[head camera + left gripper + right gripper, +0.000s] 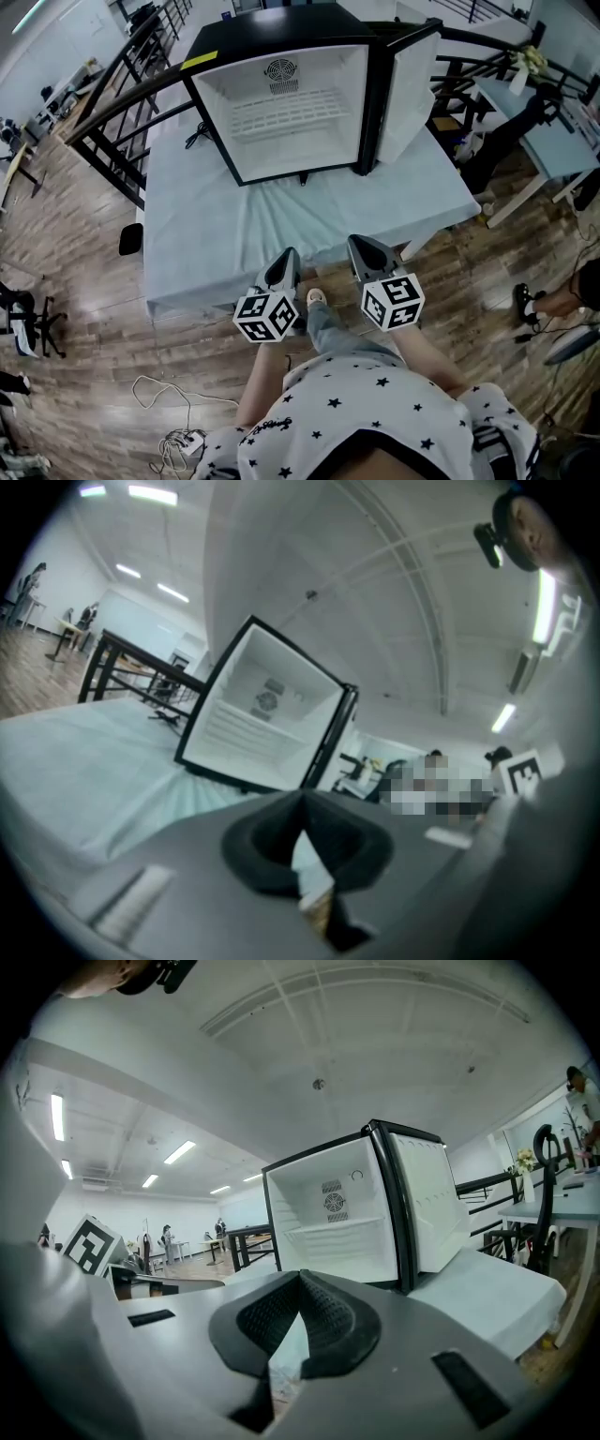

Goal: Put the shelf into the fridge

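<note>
The shelf [292, 112] lies flat across the middle of the fridge [272, 37] and is all we see inside it, under the fan grille [280, 71] on the back wall. We judge the placing done. What matters now is checking that both shelf edges sit level and fully back. The door [408, 89] stands wide at the fridge's right. Our left gripper [290, 255] and right gripper [359, 244] hang well in front of the fridge, jaws together, holding nothing.

Large open workroom, lab or office type. Evidence: wood-plank floor [84, 281], black railings [141, 94], desks [553, 148], wheeled chair [33, 323], loose cable [159, 384] on the floor, ceiling strip lights [178, 1152], cloth-covered counter [206, 244], people at far tables.
</note>
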